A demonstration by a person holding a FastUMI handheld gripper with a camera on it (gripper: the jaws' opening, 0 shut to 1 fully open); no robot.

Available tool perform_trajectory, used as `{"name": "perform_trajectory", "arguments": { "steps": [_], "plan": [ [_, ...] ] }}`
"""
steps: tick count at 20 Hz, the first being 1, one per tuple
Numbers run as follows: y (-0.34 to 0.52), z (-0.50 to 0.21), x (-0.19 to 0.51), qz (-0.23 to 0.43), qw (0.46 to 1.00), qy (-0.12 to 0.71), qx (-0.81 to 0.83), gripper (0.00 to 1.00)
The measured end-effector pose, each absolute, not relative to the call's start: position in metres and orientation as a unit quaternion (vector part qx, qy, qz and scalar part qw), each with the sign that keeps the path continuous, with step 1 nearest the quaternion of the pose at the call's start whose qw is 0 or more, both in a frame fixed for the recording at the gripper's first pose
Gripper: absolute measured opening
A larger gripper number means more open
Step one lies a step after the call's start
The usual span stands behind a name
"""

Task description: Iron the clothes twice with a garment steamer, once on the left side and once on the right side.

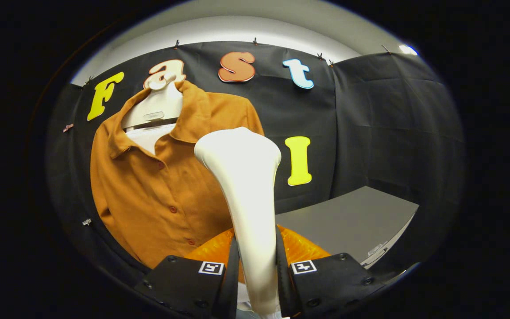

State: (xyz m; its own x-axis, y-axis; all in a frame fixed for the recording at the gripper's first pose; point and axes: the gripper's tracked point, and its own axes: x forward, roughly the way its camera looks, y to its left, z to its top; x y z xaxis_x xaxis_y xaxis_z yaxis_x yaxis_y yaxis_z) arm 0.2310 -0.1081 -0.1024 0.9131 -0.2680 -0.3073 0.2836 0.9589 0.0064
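**Steamer held upright before the hanging shirt**

Gripping the garment steamer (pixel 246 195) by its slim white neck, the gripper (pixel 257 266) has both fingers pressed against it, one on each side. The neck rises between the fingers and flares into a broad head at the 12 o'clock end, tilted slightly toward 11 o'clock. Low behind the neck sits the steamer's translucent orange tank (pixel 297 248); what is inside it cannot be made out, and the fingers and neck hide most of it. The steamer's lower end is cut off below the fingers.

Beyond the fingers, toward 10 o'clock, an orange button-front shirt (pixel 157 195) hangs on a white hanger (pixel 155 108) against the black cloth wall. The steamer head overlaps the shirt's edge nearest 3 o'clock; whether they touch is unclear. Toward 3 o'clock lies a grey table (pixel 348 221).
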Motion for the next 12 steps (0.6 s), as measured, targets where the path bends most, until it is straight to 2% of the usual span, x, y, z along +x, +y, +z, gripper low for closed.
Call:
{"name": "perform_trajectory", "arguments": {
  "steps": [12],
  "plan": [
    [-0.075, -0.152, 0.276, -0.131, 0.968, 0.216, -0.012, 0.41]
  ]
}}
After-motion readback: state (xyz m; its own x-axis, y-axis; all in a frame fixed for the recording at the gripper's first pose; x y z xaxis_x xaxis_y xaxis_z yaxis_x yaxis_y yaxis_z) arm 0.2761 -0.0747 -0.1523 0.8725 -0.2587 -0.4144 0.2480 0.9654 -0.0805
